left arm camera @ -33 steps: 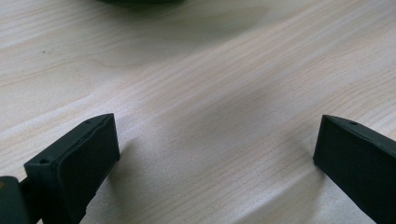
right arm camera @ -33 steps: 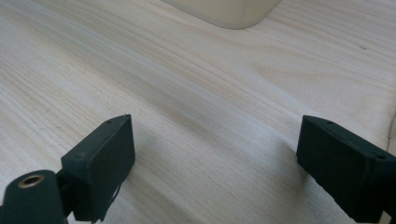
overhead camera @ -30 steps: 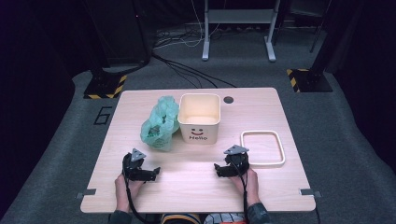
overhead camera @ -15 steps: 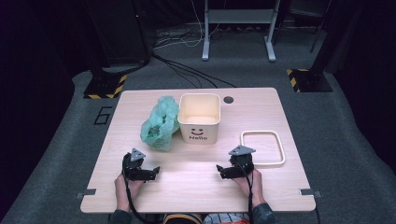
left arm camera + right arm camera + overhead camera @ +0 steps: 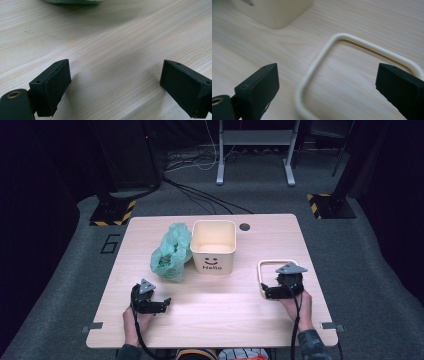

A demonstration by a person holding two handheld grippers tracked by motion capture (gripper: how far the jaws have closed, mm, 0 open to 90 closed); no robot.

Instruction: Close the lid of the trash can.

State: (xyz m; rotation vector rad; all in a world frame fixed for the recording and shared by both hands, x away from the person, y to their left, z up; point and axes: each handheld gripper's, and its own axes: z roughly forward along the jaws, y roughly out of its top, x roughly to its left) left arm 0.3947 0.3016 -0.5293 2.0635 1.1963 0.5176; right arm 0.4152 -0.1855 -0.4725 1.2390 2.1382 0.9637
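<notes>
Two claws are standing released, the right claw (image 5: 270, 291) hovering over the cream rounded-square plastic frame (image 5: 342, 65), which is looking light, stiff and thin, best pinched across one rail, while the left claw (image 5: 161, 304) is idling on the pale wooden surface (image 5: 220, 305) well left of the frame.

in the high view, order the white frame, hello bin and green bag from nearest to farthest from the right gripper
Measured from the right gripper:
1. White frame, right beneath it, at the table's right side.
2. Hello bin, up and to the left, mid-table.
3. Green bag, farthest, beside the bin on its left.
</notes>
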